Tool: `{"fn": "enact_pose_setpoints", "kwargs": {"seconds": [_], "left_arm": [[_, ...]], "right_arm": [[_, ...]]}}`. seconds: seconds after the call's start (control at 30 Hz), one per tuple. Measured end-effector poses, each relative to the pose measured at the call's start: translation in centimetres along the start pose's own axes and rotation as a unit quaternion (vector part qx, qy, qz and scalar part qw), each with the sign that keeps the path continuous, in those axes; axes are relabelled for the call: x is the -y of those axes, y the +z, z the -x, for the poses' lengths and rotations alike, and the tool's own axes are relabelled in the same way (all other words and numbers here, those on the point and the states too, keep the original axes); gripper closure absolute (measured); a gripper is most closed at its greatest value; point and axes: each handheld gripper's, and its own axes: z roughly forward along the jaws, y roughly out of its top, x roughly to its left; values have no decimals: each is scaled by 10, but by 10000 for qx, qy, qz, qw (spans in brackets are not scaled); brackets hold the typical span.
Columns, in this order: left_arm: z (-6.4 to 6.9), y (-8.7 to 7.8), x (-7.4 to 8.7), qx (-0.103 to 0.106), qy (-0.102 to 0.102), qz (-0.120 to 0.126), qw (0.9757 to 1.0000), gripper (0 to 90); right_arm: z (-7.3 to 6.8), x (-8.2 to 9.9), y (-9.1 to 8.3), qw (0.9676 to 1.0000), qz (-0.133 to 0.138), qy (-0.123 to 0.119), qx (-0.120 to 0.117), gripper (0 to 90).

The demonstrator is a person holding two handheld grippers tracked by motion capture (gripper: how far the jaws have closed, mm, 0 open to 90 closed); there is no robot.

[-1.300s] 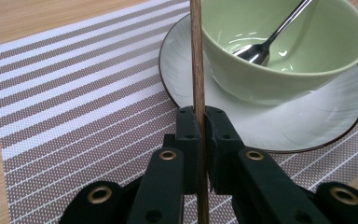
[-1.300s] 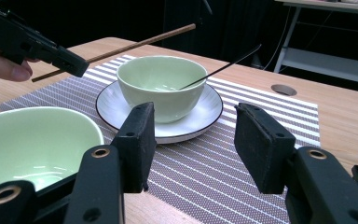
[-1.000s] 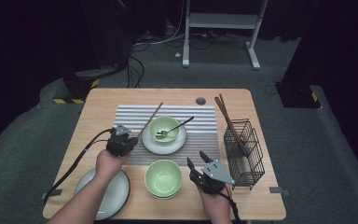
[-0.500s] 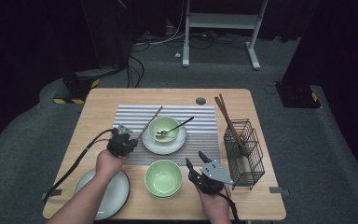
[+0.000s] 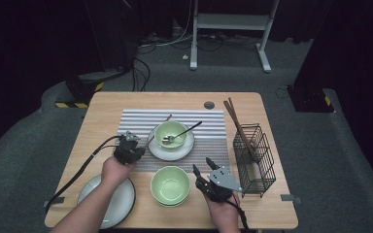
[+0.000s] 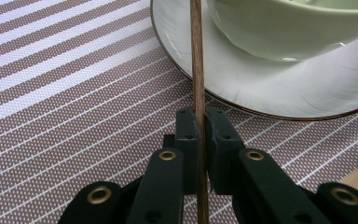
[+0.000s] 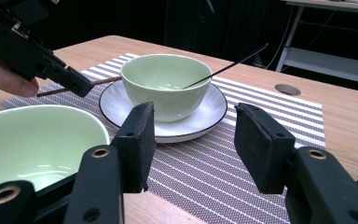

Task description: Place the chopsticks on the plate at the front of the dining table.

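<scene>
Chopstick (image 6: 196, 56), a single brown wooden one, is clamped between the fingers of the left gripper (image 6: 200, 135); the two black pads press on it from either side, and the stick runs straight on from them over the edge of the white plate (image 6: 279, 88) beside the green bowl (image 6: 303, 23) that stands on that plate. In the high view the left gripper (image 5: 128, 149) sits over the striped placemat (image 5: 136, 119), just left of the plate, with the person's left hand (image 5: 115, 170) behind it above a second, grey-white plate (image 5: 121, 204) at the near left of the bench (image 5: 102, 111). The far end of the chopstick shows past the bowl's rim. A dark spoon (image 5: 182, 133) lies in that bowl, its handle pointing up and to the right.

The right gripper (image 5: 201, 174) hangs near the front edge of the bench, just right of a second green bowl (image 5: 170, 185), which is empty. Its fingers (image 7: 135, 140) stand apart with nothing between them, and its own view looks through the gap toward the plate and bowl on the placemat. A black wire basket (image 5: 255, 160) stands at the right side of the bench, with more chopsticks (image 5: 238, 124) leaning out of it.
</scene>
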Motion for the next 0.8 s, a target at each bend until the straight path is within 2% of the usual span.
{"fn": "enact_pose_setpoints", "kwargs": {"seconds": [0.33, 0.37, 0.47, 0.6, 0.63, 0.8], "left_arm": [[2, 2, 1, 70, -78, 10, 9999, 837], [1, 1, 1, 72, -23, -55, 10000, 836], [2, 2, 1, 107, -74, -45, 9999, 833], [2, 2, 2, 124, -13, -105, 9999, 828], [2, 3, 3, 137, -55, -70, 9999, 828], [2, 1, 2, 169, -1, -81, 9998, 815]], "right_arm": [[-1, 0, 1, 10000, -9, -8, 0, 476], [-1, 0, 1, 10000, -12, 0, 1, 476], [-1, 0, 1, 10000, -11, -8, 6, 476], [-1, 0, 1, 10000, -13, -1, -1, 476], [-1, 0, 1, 10000, -13, -1, -1, 476], [-1, 0, 1, 10000, -18, -10, -9, 476]]}}
